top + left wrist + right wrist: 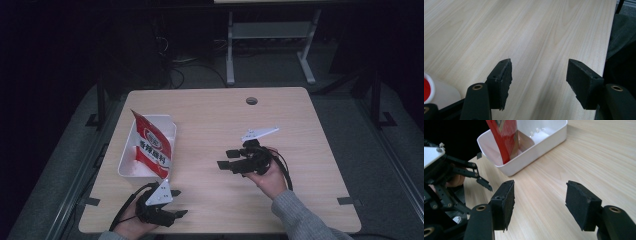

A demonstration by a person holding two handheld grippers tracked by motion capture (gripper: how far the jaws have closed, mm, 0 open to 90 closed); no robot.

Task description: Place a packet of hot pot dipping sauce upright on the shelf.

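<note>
A red-and-white snack bag (152, 147) stands tilted in a white rectangular bin (170, 124) on the left side of the wooden table. My left gripper (179, 202) rests low near the table's front edge, just in front of the bin, pointing right. In the left gripper view its jaws (539, 75) stand open over bare wood, with a corner of the bin (441, 93) at the lower left. My right gripper (226, 158) is held mid-table and points left toward the bin. Its jaws (540, 197) are open and empty, facing the bin (534, 157), the bag (505, 137) and the left gripper (482, 177).
A round cable hole (251, 100) sits near the table's far edge. Bare wood (215, 125) lies between the bin and the right gripper. Behind the table stands a white desk frame (270, 45) over a dark floor with cables.
</note>
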